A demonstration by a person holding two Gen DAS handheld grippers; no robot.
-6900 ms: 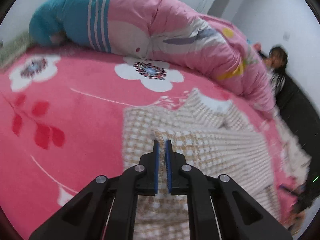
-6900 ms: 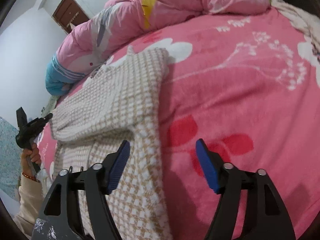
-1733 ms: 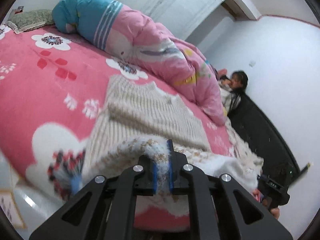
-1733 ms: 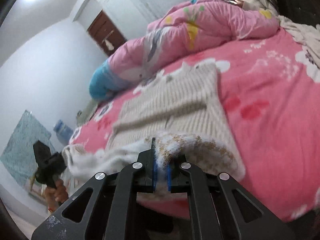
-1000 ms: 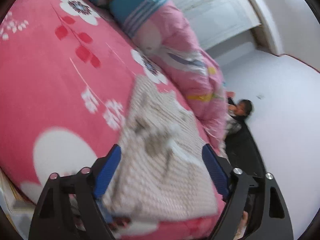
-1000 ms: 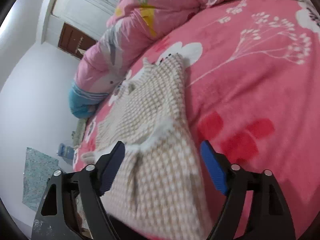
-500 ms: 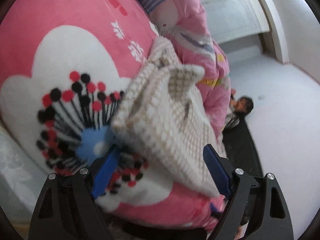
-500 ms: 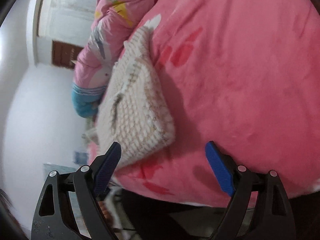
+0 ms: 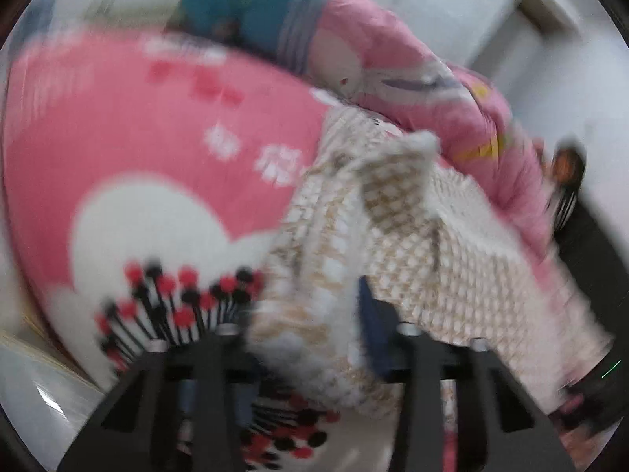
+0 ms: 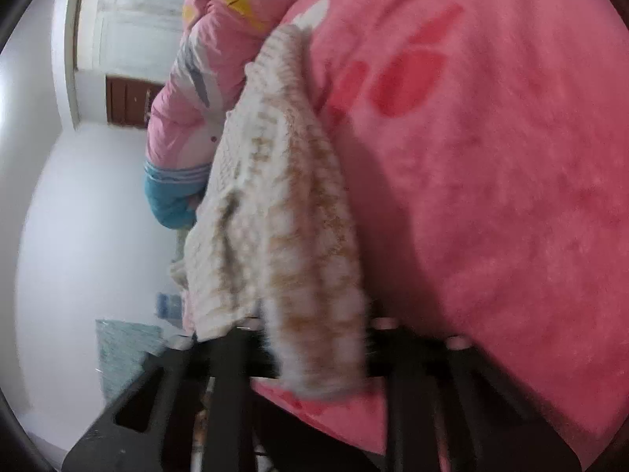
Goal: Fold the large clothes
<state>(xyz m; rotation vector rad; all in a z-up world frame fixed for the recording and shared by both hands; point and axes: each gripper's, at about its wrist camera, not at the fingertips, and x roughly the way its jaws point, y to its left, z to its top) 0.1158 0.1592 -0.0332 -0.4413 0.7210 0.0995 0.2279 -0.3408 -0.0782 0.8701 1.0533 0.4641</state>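
A cream and tan checked knit sweater (image 9: 401,228) lies folded on the pink flowered bed cover (image 9: 129,145). Its near corner sits between the fingers of my left gripper (image 9: 310,338); the jaws stand fairly close around the bunched knit, and blur hides whether they press on it. In the right wrist view the sweater (image 10: 283,204) hangs over the bed edge, and its near corner lies between the fingers of my right gripper (image 10: 314,338); the pads are hidden by the knit.
A rolled pink and blue quilt (image 9: 354,51) lies along the far side of the bed. A person (image 9: 566,173) sits by the wall at the right. A brown door (image 10: 129,102) and a teal mat (image 10: 122,350) show beside the bed.
Both grippers have moved in onto the sweater's near corners, and their wide-open jaws have narrowed around the knit. Both views are blurred by motion.
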